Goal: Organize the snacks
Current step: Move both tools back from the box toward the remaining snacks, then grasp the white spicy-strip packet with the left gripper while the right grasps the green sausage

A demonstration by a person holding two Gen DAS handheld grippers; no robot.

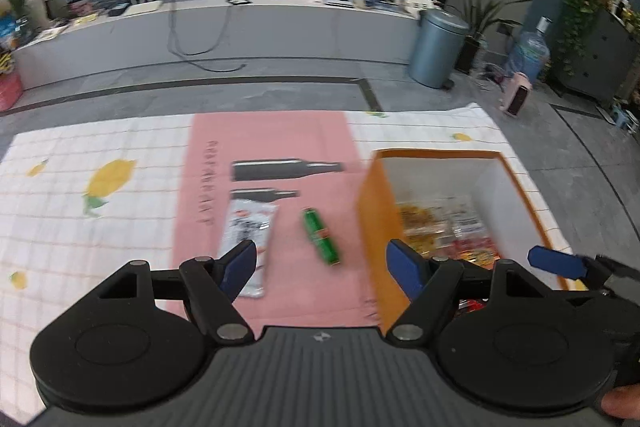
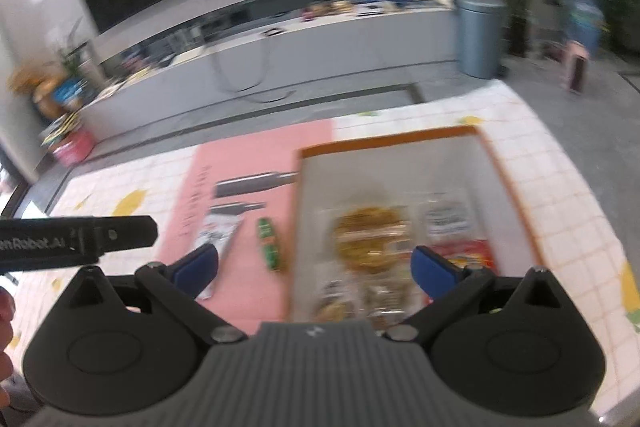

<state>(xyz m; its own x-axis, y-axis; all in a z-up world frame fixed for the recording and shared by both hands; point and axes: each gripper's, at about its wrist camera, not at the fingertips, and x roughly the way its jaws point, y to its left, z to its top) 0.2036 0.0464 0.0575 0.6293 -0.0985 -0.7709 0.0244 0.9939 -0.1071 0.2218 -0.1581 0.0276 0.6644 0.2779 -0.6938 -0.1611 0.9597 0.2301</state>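
An orange box with white inner walls stands on the right of the cloth and holds several snack packets. A green snack stick and a white packet lie on the pink mat to its left. My left gripper is open above the mat, between the white packet and the box's left wall, holding nothing. My right gripper is open over the box's left wall, also holding nothing. The right gripper's blue finger shows in the left wrist view.
A white checked cloth with lemon prints covers the low table, with the pink mat in its middle. Beyond lie grey floor, a long low TV bench, a metal bin, a water jug and plants.
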